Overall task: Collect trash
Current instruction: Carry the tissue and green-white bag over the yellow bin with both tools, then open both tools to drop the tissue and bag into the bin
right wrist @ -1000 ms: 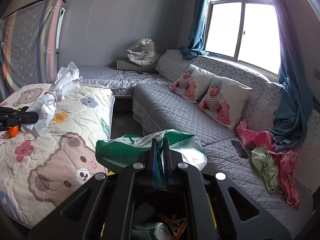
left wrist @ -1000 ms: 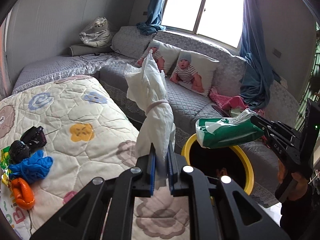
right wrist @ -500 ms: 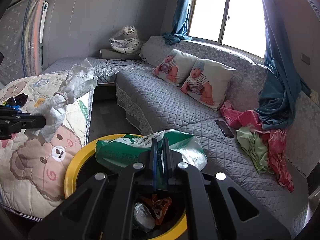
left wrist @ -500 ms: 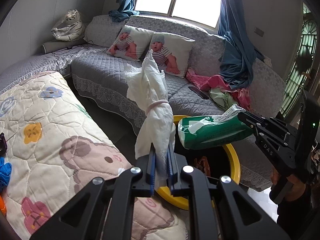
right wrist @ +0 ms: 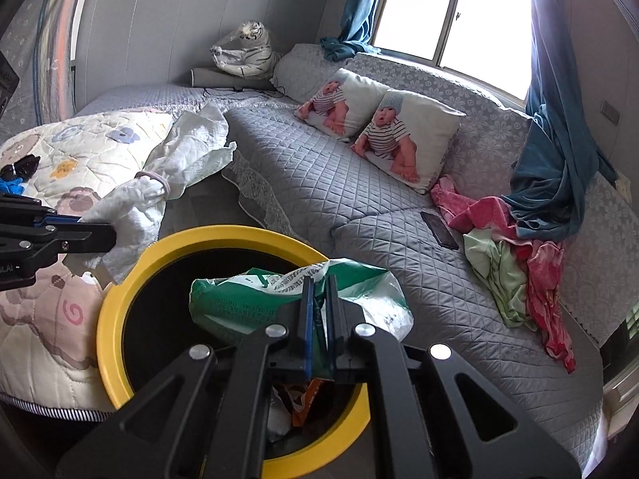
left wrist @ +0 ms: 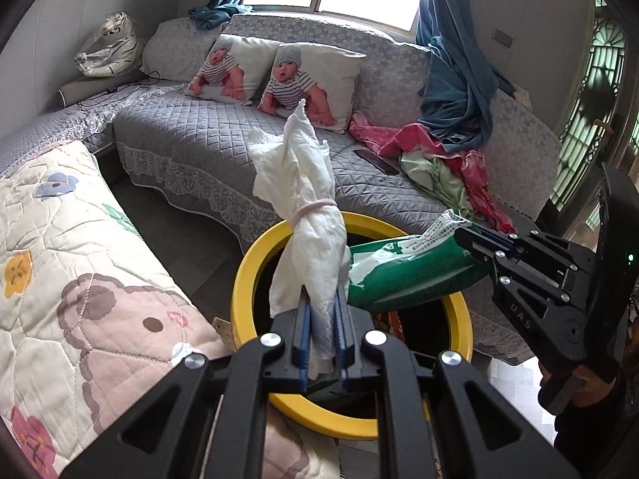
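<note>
Left claw (left wrist: 322, 311): clamped on a white tissue wad (left wrist: 309, 215) bound by a band.
Right claw (left wrist: 465, 237): pinching a green packet (left wrist: 407, 275).
Bin (left wrist: 255, 263): yellow rim, beneath both items.
Quilt (left wrist: 80, 271): left of bin.

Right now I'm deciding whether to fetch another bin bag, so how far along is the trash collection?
Some wrappers already lie inside the yellow bin. In hand: the left gripper is shut on a tied white paper bundle, the right gripper on a green packet, both over the bin's opening. Left: dropping both. Small items remain on the quilt.
</note>
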`<state>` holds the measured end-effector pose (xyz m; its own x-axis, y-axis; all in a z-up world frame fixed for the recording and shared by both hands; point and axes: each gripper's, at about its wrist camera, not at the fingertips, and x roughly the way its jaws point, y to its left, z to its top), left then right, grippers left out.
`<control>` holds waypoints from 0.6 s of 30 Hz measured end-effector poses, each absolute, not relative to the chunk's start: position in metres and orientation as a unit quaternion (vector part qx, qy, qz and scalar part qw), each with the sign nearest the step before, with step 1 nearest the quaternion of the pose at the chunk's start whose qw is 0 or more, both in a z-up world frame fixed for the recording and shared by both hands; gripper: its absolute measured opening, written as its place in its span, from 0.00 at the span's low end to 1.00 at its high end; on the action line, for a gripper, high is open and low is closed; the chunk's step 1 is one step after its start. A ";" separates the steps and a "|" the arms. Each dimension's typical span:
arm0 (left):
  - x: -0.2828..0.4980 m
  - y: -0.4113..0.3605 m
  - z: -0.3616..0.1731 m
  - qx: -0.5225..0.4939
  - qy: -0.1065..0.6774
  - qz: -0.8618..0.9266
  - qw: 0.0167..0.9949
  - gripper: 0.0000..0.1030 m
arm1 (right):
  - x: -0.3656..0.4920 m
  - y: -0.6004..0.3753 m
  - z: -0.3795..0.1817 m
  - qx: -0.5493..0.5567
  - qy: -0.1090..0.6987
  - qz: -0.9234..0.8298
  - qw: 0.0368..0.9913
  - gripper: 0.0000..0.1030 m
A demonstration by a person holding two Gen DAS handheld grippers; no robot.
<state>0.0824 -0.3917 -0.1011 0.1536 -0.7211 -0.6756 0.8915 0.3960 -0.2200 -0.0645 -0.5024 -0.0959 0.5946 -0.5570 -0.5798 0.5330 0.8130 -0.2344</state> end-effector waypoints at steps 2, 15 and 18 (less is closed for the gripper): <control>0.083 -0.394 -0.104 0.114 0.373 -0.538 0.747 0.09 | -0.062 -0.504 -0.099 -0.018 0.340 -0.302 0.890 0.05; 0.085 -0.407 -0.112 0.120 0.384 -0.531 0.746 0.13 | -0.052 -0.506 -0.111 -0.011 0.381 -0.285 0.879 0.06; 0.085 -0.409 -0.113 0.115 0.388 -0.530 0.745 0.29 | -0.053 -0.509 -0.112 -0.010 0.386 -0.287 0.877 0.06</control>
<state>0.0850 -0.4087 -0.1127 0.1361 -0.7005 -0.7006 0.8797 0.4106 -0.2397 -0.0530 -0.5086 -0.1117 0.5380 -0.5106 -0.6707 0.4945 0.8356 -0.2395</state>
